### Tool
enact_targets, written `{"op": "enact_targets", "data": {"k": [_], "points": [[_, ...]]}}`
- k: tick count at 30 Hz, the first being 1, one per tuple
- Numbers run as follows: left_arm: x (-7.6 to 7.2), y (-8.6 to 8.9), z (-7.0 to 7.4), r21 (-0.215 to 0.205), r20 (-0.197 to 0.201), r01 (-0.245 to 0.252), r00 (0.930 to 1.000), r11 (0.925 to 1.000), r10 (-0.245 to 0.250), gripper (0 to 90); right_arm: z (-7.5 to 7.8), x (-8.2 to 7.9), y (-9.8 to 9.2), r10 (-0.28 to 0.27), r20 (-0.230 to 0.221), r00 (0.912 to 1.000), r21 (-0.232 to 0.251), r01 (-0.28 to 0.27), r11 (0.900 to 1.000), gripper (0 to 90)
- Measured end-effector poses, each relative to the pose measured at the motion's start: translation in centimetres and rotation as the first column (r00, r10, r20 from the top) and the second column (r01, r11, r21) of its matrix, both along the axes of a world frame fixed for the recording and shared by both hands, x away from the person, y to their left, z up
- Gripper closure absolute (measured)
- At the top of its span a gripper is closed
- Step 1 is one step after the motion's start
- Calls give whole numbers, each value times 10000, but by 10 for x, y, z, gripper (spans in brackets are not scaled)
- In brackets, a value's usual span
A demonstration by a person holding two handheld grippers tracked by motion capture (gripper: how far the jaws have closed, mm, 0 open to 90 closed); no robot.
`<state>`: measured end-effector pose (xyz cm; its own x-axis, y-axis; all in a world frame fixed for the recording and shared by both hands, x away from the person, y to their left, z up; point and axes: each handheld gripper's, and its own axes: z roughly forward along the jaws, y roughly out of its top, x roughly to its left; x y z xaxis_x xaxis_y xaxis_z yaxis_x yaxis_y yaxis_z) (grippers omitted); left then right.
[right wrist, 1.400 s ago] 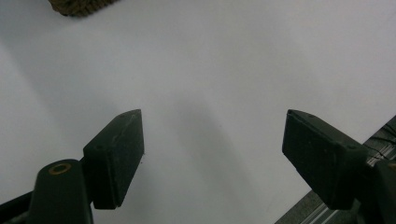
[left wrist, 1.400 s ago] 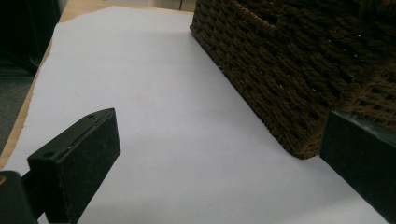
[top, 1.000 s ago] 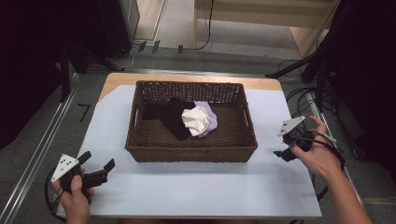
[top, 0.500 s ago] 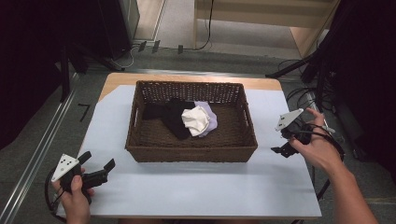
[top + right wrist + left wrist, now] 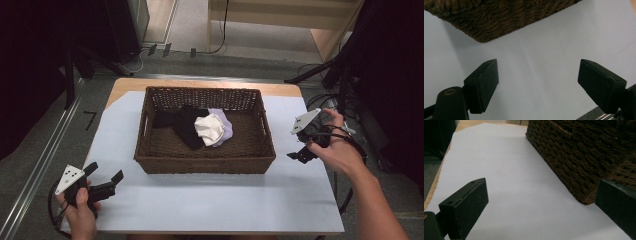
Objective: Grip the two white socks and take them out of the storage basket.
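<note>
A dark brown wicker basket [image 5: 205, 165] stands in the middle of the white sheet [image 5: 210, 200]. In it lie a black garment [image 5: 182, 125], a white one [image 5: 209, 129] and a pale lilac one [image 5: 225, 122]. My left gripper [image 5: 106, 171] rests low at the near left corner, open and empty, pointing at the basket's corner [image 5: 579, 157]. My right gripper [image 5: 299, 155] is held above the sheet to the right of the basket. Its jaws have just been opening and stand open with nothing between them [image 5: 537, 72]. The basket's lower corner [image 5: 499, 22] is ahead of it.
The sheet covers a wooden table whose far edge [image 5: 200, 82] shows behind the basket. Cables [image 5: 325, 100] trail off the table's right side. Dark equipment [image 5: 120, 25] stands on the floor beyond the table.
My right hand has risen a little with its gripper and its jaws stand slightly wider. The left gripper, the basket and the clothes have not moved.
</note>
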<state>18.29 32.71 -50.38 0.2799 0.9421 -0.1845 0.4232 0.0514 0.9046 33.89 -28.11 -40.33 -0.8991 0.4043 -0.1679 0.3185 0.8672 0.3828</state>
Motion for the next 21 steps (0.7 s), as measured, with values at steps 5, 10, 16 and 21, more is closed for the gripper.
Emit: {"op": "enact_targets", "data": {"k": [5, 10, 16, 21], "points": [[0, 0, 0, 16, -50, 21, 10000, 10000, -21, 1, 6, 2, 4, 162, 11, 9999, -72, -162, 9998, 177], [1, 0, 0, 38, -46, 19, 10000, 10000, -19, 1, 12, 2, 9, 320, -9, 9995, -68, -320, 9995, 176], [1, -1, 0, 148, -88, 18, 10000, 9999, -17, 0, 17, 5, 14, 385, -76, 9992, 41, -385, 9993, 177], [1, -1, 0, 88, -100, 10, 9999, 10000, -9, 0, 22, 8, 20, 451, -195, 9988, -121, -454, 9989, 178]]}}
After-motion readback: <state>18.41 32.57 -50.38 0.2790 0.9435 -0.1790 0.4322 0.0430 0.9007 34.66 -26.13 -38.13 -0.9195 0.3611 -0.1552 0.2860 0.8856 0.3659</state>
